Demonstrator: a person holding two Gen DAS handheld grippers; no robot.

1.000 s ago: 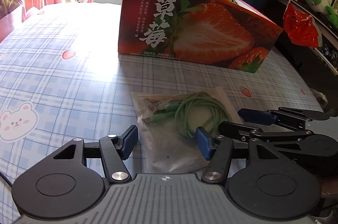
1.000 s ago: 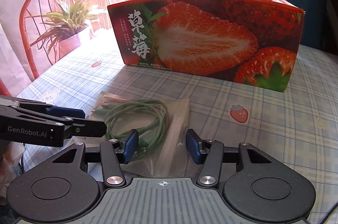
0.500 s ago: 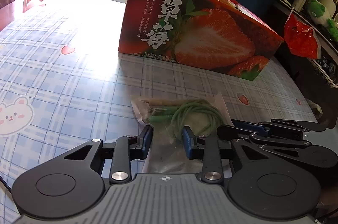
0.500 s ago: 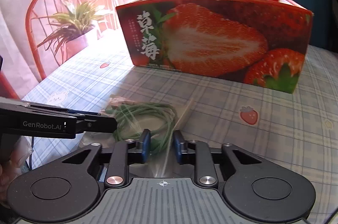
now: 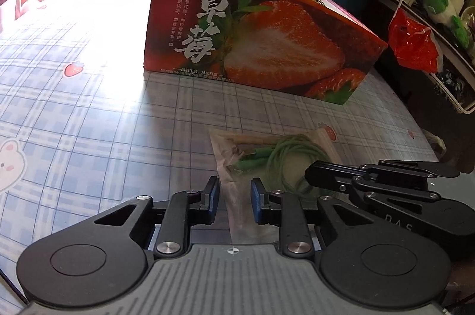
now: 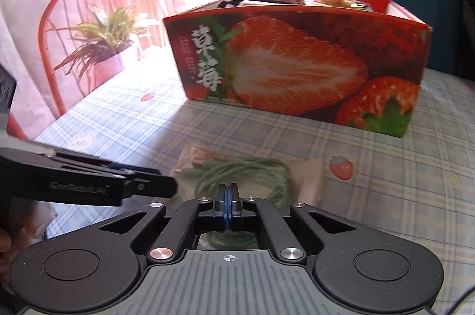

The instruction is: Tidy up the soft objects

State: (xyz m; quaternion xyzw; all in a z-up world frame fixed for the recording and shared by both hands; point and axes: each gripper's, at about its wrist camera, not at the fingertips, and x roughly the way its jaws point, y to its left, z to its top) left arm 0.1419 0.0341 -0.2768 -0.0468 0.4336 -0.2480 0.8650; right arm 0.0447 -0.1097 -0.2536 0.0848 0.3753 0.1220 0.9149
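A clear plastic bag [image 5: 237,163] holding a coiled green cable [image 5: 285,157] lies on the checked tablecloth, also in the right wrist view [image 6: 246,172]. My right gripper [image 6: 227,203] is shut on the bag's near edge. My left gripper [image 5: 234,197] is partly open with its blue pads either side of the bag's near left corner, not clamped. The right gripper shows from the side in the left wrist view [image 5: 323,174]. An open red strawberry box [image 5: 255,39] stands behind the bag, also in the right wrist view [image 6: 297,59].
The table [image 5: 89,113] has a blue plaid cloth. A red chair [image 6: 98,3] and a potted plant [image 6: 109,44] stand beyond its far left edge. A shelf with a red bag [image 5: 415,42] is on the right.
My right gripper closed fully on the bag's edge. My left gripper narrowed from wide open to a small gap around the bag's corner and moved closer.
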